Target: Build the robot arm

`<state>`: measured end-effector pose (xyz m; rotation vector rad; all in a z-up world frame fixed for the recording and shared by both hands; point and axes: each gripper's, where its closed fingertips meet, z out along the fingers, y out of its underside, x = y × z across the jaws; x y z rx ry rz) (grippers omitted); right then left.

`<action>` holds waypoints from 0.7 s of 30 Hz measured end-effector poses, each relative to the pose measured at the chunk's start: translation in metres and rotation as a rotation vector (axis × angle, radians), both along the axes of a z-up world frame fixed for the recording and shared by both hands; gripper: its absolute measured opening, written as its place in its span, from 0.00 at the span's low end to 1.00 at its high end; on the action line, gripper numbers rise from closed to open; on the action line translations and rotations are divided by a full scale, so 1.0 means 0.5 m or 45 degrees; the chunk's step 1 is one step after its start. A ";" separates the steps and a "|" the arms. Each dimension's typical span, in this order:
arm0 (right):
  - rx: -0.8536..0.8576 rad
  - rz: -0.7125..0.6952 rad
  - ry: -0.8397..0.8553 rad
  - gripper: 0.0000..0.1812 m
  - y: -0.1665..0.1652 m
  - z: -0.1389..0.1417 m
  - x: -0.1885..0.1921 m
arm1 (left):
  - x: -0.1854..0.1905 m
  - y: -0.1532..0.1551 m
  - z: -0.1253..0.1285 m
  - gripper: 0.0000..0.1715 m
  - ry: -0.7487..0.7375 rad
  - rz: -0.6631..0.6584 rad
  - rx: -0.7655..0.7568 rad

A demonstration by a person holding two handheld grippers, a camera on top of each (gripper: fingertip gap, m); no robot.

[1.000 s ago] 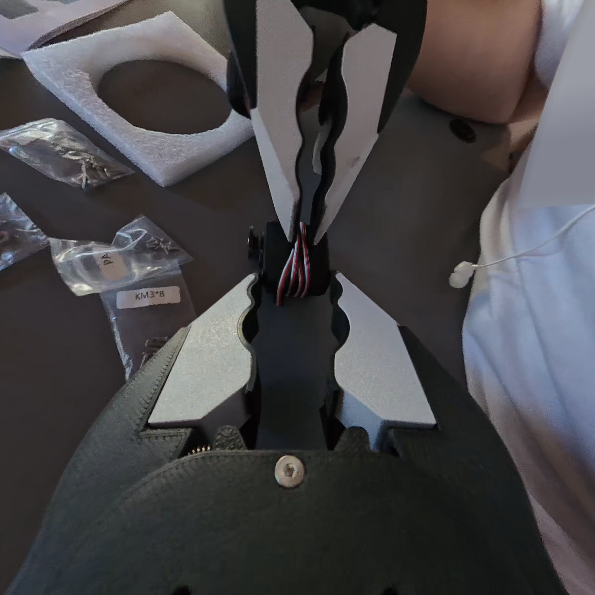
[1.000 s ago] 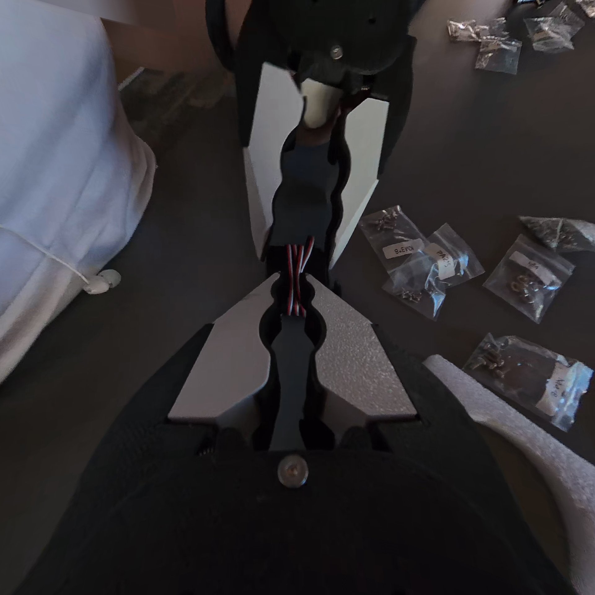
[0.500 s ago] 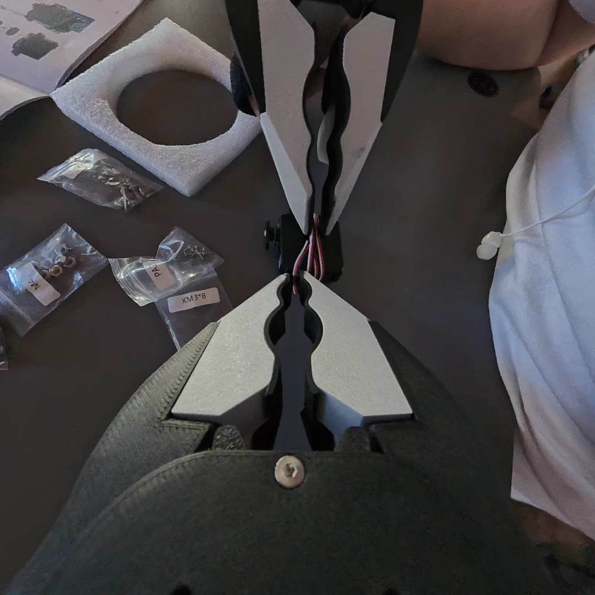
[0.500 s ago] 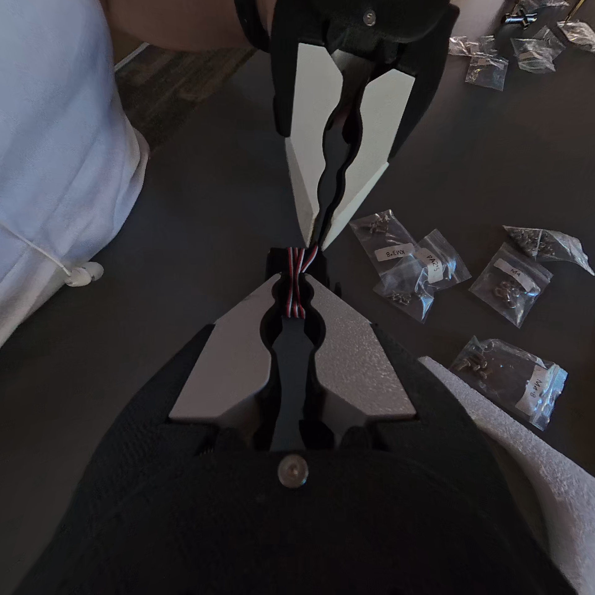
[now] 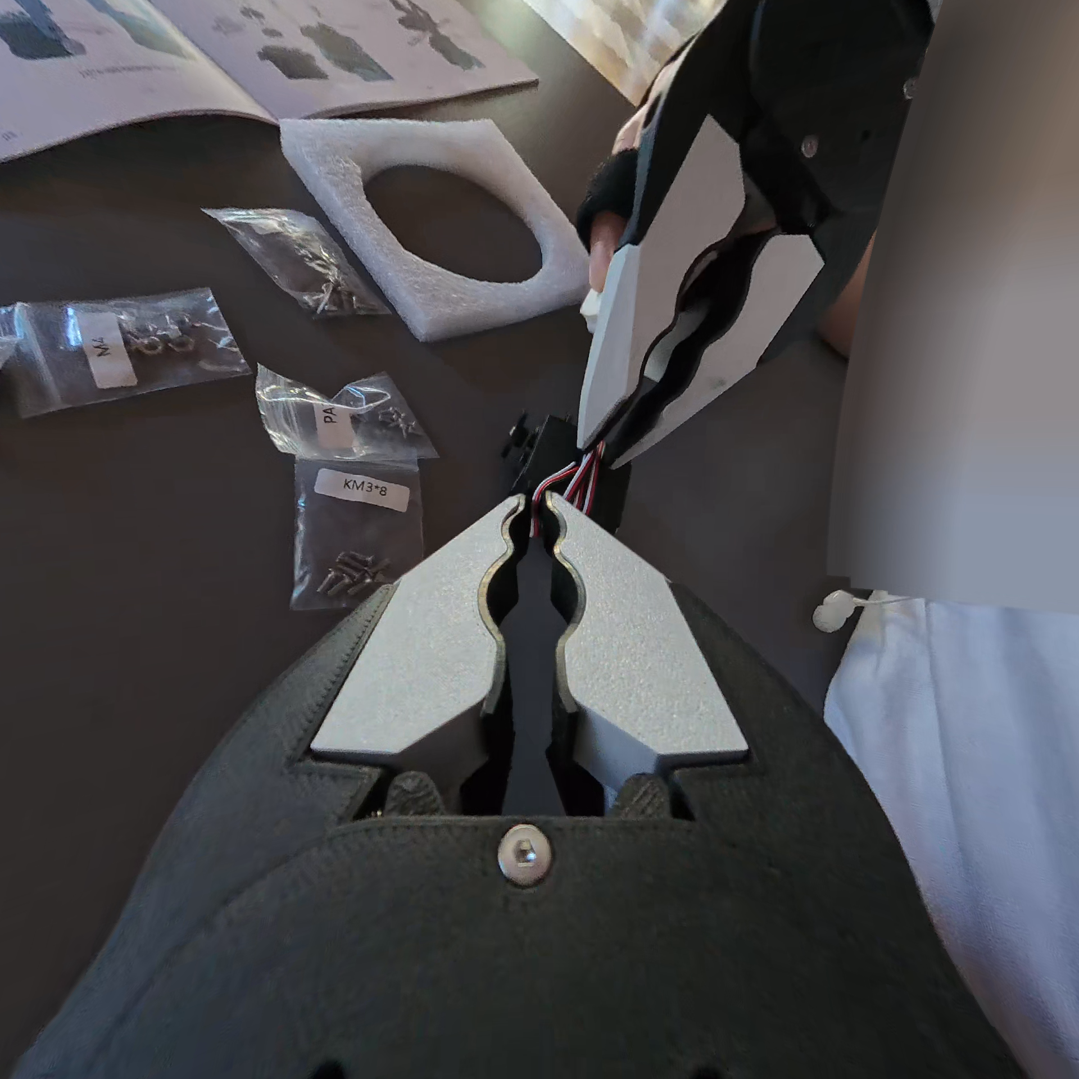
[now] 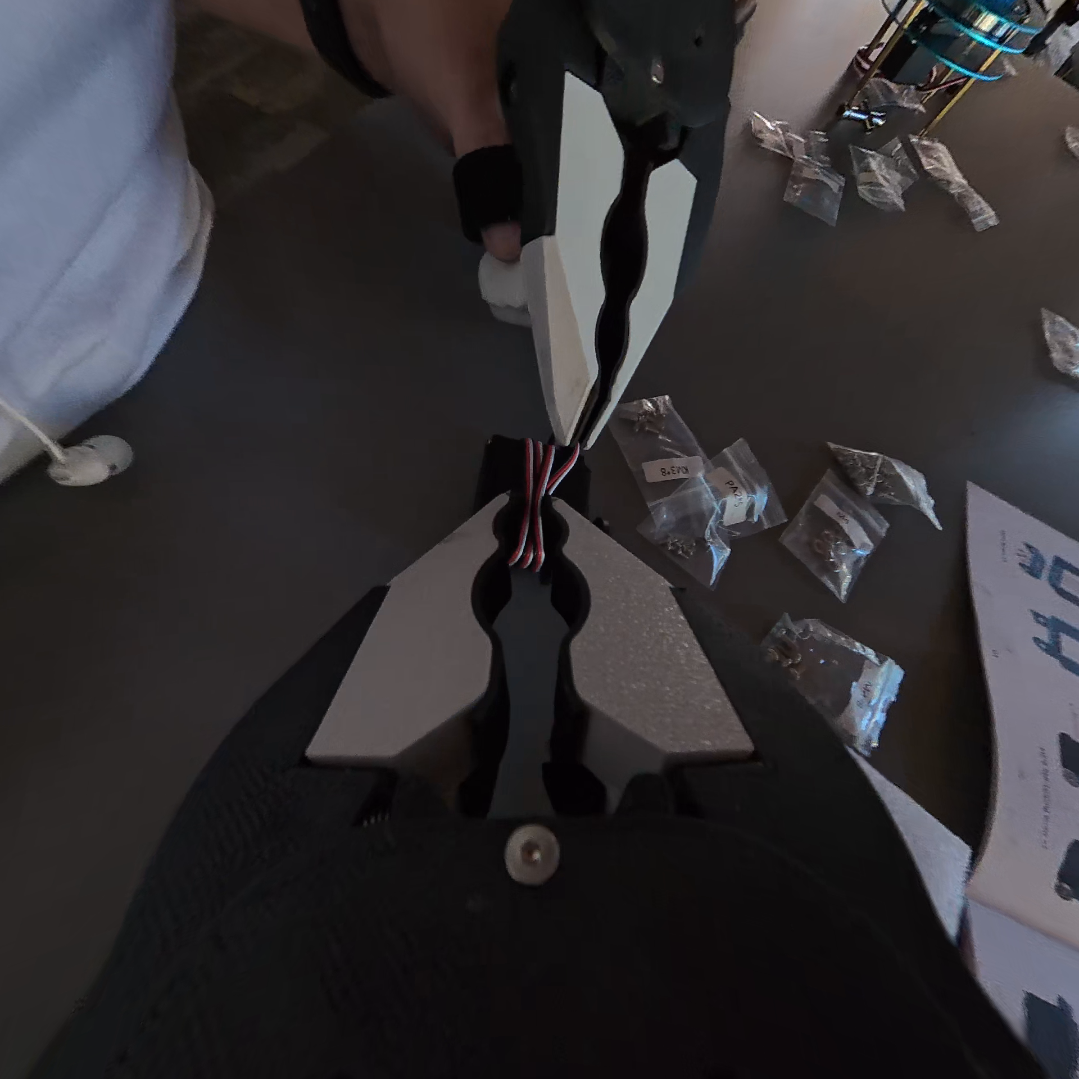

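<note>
A small black servo (image 5: 546, 438) lies on the dark table (image 5: 146, 584), with a bundle of red, white and black wires (image 5: 569, 476) on top of it. My left gripper (image 5: 534, 505) is shut on one end of the wires, just above the servo. My right gripper (image 5: 597, 458) comes in from the upper right and is shut on the same bundle. In the right wrist view, the right gripper (image 6: 528, 507) pinches the wires (image 6: 534, 476), and the left gripper (image 6: 575, 445) meets it tip to tip over the servo (image 6: 496, 461).
A white foam square with a round hole (image 5: 362, 175), several clear bags of screws (image 5: 356, 525) and an open booklet (image 5: 233, 52) lie to the left. A person's white shirt (image 5: 963, 817) and an earbud (image 5: 832, 607) are to the right. A metal-framed device (image 6: 934, 35) stands farther off. The tips of both grippers are at nearly the same place.
My left gripper was open around the servo, then shut on the wires. Both grippers have since drawn back a little, and the right one has swung to the right in the left view.
</note>
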<state>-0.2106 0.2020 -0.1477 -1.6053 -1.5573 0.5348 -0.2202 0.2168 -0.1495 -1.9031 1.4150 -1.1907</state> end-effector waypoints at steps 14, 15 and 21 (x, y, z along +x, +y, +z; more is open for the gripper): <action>-0.075 -0.032 0.033 0.06 -0.002 -0.005 0.004 | 0.001 -0.002 0.007 0.01 -0.030 0.085 0.168; -0.048 -0.023 0.031 0.05 -0.004 -0.005 0.003 | 0.000 -0.002 0.006 0.01 -0.028 0.106 0.158; -0.019 0.051 0.030 0.04 -0.021 -0.008 -0.010 | -0.023 0.034 0.002 0.00 0.002 0.231 0.234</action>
